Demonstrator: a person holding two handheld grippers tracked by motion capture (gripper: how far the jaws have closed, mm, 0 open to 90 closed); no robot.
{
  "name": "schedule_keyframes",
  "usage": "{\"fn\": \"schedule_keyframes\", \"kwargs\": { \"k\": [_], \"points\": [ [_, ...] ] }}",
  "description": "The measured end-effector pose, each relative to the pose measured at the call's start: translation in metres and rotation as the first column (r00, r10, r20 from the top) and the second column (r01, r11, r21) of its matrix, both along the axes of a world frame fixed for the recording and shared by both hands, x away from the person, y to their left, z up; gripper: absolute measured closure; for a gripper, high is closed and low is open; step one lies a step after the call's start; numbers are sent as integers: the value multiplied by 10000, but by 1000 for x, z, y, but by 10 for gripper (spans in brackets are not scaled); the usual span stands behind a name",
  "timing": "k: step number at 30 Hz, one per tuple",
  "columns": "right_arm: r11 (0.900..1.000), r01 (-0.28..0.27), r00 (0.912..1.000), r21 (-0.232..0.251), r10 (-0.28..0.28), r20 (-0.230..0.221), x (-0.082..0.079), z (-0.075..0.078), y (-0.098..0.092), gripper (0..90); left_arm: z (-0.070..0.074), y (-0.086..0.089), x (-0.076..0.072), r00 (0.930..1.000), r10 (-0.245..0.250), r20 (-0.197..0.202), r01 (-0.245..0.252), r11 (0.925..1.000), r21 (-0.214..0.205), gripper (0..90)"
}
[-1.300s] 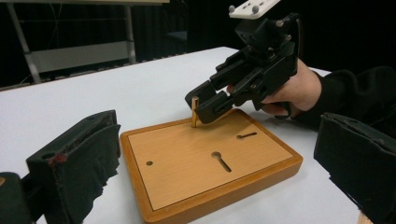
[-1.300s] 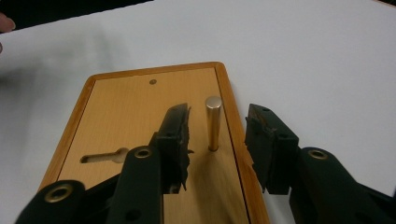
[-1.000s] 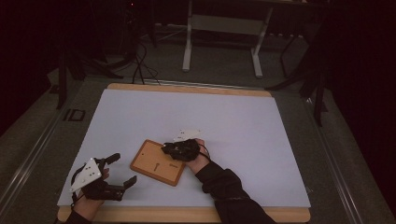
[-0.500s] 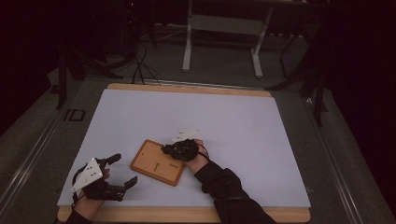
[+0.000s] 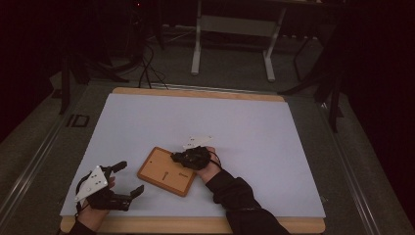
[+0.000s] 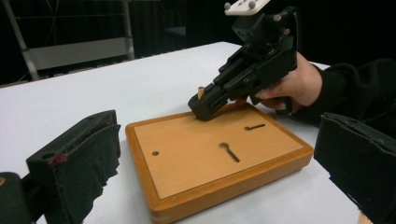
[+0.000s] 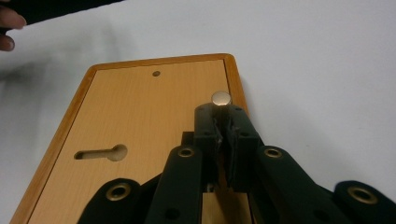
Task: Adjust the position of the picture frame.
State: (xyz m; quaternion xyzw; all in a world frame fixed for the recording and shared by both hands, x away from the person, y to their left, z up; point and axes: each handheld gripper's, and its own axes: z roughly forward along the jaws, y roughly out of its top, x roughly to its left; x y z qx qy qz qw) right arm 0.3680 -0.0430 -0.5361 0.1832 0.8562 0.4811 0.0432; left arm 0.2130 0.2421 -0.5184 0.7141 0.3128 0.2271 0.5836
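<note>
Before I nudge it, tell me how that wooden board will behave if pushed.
The wooden board looks thick and solid, so probably stiff and fairly heavy. It lies flat on the white table, so tipping seems unlikely; it would probably slide. The right gripper pinches a small peg at its edge, which may resist a push.

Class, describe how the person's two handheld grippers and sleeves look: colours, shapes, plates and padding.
Both grippers are black, with linked arms joined by brass-ringed pivots. The left gripper carries a pale three-cornered plate with dark dots, and its jaws wear frayed black padding. The right gripper is pistol-shaped, with a white studded plate on top. The right sleeve is black.
</note>
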Motion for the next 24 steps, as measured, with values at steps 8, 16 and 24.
{"fn": "schedule_keyframes", "kwargs": {
  "k": [8,16,24],
  "points": [
    [9987,196,9995,475,-207,245,0,21,-18,851,0,0,0,10000,10,-14,-9,10000,55,8],
    [9946,709,9963,759,-744,436,4,43,-46,851,-1,-2,1,10000,36,-55,-36,9999,100,8],
    [9886,1317,9890,728,-1361,581,4,55,-82,851,-2,-3,3,9999,93,-91,-91,9998,176,8]
  ]
}}
